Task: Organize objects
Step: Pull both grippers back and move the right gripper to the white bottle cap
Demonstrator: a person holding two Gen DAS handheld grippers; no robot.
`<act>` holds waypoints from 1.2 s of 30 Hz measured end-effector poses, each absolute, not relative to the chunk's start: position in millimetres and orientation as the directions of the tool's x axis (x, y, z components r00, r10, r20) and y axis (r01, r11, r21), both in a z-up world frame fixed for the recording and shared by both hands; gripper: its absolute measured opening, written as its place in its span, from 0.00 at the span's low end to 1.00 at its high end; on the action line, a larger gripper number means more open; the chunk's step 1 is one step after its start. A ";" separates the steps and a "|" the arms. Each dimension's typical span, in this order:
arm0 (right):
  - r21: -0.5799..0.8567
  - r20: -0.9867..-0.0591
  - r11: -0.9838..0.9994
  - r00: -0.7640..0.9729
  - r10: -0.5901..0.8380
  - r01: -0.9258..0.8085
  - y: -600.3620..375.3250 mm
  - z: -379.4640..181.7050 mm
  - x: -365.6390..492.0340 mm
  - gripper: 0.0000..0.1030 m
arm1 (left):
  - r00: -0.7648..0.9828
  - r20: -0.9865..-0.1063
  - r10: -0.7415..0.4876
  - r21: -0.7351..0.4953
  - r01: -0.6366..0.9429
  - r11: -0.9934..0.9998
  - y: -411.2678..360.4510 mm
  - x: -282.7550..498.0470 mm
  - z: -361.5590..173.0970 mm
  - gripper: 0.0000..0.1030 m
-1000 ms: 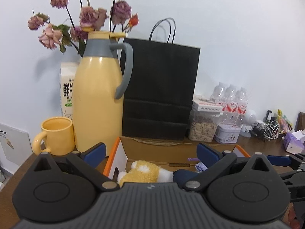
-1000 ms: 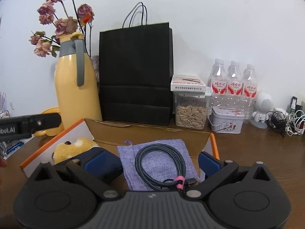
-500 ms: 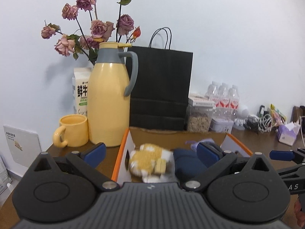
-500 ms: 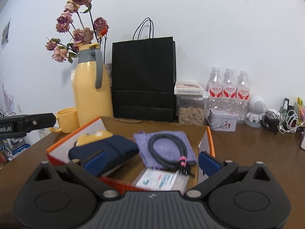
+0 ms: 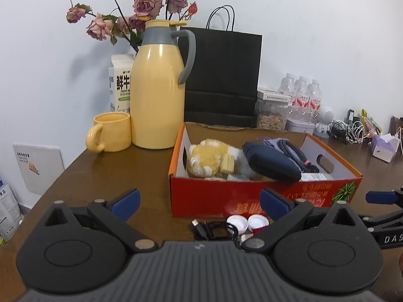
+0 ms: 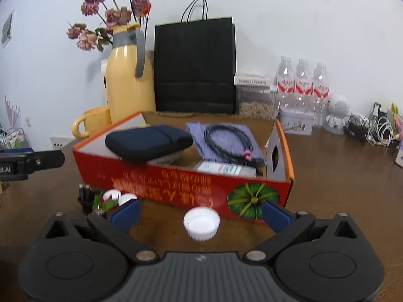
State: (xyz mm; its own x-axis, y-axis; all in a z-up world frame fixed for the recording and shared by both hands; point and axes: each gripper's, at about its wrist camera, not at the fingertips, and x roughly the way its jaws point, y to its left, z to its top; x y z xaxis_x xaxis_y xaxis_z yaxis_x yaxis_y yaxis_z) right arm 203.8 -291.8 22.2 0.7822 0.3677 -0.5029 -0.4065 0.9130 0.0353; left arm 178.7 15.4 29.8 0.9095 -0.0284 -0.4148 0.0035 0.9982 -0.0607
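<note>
A red cardboard box (image 5: pixel 241 196) (image 6: pixel 176 183) sits on the brown table. Inside lie a yellow plush toy (image 5: pixel 210 158), a navy pouch (image 5: pixel 272 162) (image 6: pixel 148 142), a purple cloth (image 6: pixel 199 130) with a coiled black cable (image 6: pixel 226 138), and a small packet (image 6: pixel 223 168). In front of the box lie a white bottle cap (image 6: pixel 201 222), two more caps (image 5: pixel 248 222) (image 6: pixel 121 197) and a small black cable (image 5: pixel 214 229). My left gripper (image 5: pixel 199 202) is open, empty, before the box. My right gripper (image 6: pixel 200 214) is open around the lone cap.
Behind the box stand a yellow thermos (image 5: pixel 158 88), a yellow mug (image 5: pixel 110 132), a milk carton (image 5: pixel 121 80), dried roses, a black paper bag (image 5: pixel 221 75), a nut jar (image 5: pixel 270 118), water bottles (image 6: pixel 302 85) and a tin (image 6: pixel 297 124). Tangled chargers (image 6: pixel 372 128) lie far right.
Both grippers have pulled back and risen away from over the box; the whole box front and the caps and cable in front of it have come into view.
</note>
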 end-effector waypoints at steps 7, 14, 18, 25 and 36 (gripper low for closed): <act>0.029 -0.546 0.915 0.761 0.351 -0.401 -288.4 5.6 206.3 1.00 | 0.905 -0.425 -0.021 -0.050 0.000 0.999 13.2 180.2 19.0 1.00; 0.036 -0.574 0.918 0.743 0.343 -0.396 -286.8 -4.0 212.6 1.00 | 0.892 -0.452 -0.028 -0.067 -0.003 0.998 18.1 184.7 7.9 1.00; 0.037 -0.582 0.916 0.737 0.344 -0.399 -285.0 -6.8 214.0 1.00 | 0.883 -0.467 -0.036 -0.091 -0.008 0.996 23.9 186.7 4.2 1.00; 0.031 -0.585 0.925 0.743 0.323 -0.378 -282.7 -9.3 220.7 0.93 | 0.884 -0.465 -0.041 -0.104 -0.009 0.995 26.2 185.7 3.9 1.00; 0.066 -0.593 0.928 0.734 0.332 -0.367 -277.4 -13.7 243.7 0.38 | 0.884 -0.465 -0.044 -0.104 -0.005 0.995 25.0 185.4 2.6 1.00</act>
